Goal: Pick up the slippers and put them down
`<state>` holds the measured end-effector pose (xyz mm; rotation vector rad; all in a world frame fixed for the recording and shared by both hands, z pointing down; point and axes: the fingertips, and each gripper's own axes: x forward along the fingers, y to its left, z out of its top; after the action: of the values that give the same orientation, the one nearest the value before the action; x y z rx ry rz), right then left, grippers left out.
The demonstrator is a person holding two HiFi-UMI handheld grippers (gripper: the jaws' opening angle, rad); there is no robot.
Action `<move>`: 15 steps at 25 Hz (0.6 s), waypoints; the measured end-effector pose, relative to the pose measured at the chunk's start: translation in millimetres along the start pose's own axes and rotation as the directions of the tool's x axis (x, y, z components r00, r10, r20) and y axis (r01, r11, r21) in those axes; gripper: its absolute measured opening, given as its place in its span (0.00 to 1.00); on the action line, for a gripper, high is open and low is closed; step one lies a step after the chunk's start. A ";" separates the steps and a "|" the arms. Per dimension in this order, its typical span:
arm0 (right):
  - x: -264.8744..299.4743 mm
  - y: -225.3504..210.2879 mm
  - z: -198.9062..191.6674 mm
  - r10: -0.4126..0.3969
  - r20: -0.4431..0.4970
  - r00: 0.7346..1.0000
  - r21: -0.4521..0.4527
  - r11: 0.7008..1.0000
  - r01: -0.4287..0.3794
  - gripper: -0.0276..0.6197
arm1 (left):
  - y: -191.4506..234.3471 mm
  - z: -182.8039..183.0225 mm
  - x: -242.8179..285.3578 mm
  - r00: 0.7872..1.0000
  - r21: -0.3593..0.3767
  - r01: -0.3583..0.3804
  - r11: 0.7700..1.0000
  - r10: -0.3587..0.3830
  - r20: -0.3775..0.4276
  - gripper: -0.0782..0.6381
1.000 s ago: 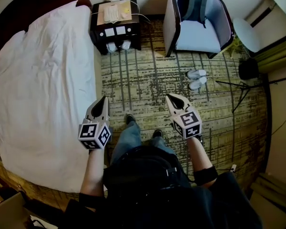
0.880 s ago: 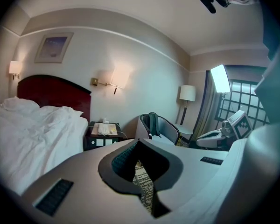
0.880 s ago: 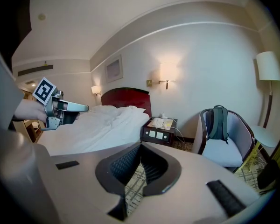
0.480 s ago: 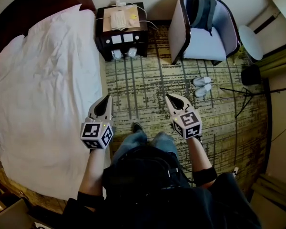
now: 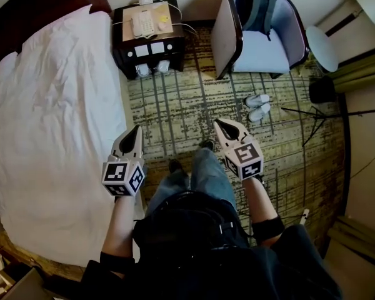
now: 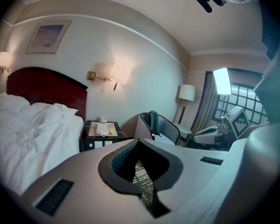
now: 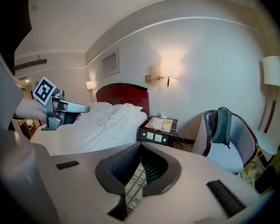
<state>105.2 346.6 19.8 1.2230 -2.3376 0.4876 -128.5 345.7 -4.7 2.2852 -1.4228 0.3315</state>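
A pair of white slippers [image 5: 258, 105] lies on the patterned carpet [image 5: 175, 114] in front of the armchair [image 5: 257, 33], seen only in the head view. My left gripper [image 5: 136, 130] is held beside the bed's edge, shut and empty. Level with it, my right gripper [image 5: 218, 125] hangs over the carpet, also shut with nothing in it, a short way left of and nearer than the slippers. The gripper views look toward the far wall: the left gripper [image 6: 139, 143] and the right gripper [image 7: 140, 146] show their jaws closed, and neither shows the slippers.
A white bed [image 5: 50, 117] fills the left. A dark nightstand [image 5: 147, 36] with a phone stands at the back, another pair of slippers [image 5: 154, 69] in front of it. A backpack [image 5: 260, 8] sits in the armchair. A tripod stand [image 5: 315, 114] and round side table [image 5: 323, 47] are at the right.
The person has stepped forward across the carpet; both grippers came along, still shut. The slippers, chair and nightstand have shifted a little in the view.
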 end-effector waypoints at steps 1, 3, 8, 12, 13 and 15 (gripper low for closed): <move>0.6 -5.8 -0.3 0.001 -0.003 1.000 0.002 1.000 -0.001 0.05 | -3.1 1.9 4.8 1.000 -0.006 -0.001 1.000 0.001 -0.010 0.11; 5.4 -19.8 0.8 0.008 -0.003 1.000 0.006 1.000 -0.008 0.05 | -8.5 7.7 17.0 1.000 -0.005 -0.009 1.000 0.008 -0.030 0.11; 29.2 -59.3 5.6 0.052 0.007 0.999 0.021 0.998 -0.052 0.05 | -15.3 19.5 55.9 0.998 0.007 -0.049 0.999 0.050 -0.042 0.11; 47.2 -100.4 26.9 0.071 0.031 0.997 0.016 0.997 -0.071 0.05 | -25.1 39.3 93.3 0.997 -0.016 -0.064 0.998 0.063 -0.037 0.11; 50.1 -112.0 32.2 0.073 0.037 0.997 0.014 0.997 -0.074 0.05 | -28.4 43.9 103.6 0.997 -0.017 -0.066 0.998 0.065 -0.036 0.11; 55.2 -136.4 40.8 0.074 0.047 0.996 0.008 0.997 -0.075 0.05 | -36.3 52.6 126.7 0.997 -0.008 -0.065 0.998 0.064 -0.035 0.11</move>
<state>181.8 214.8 29.1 1.1668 -2.4304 0.5002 -40.6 234.3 -6.7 2.2194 -1.4800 0.3820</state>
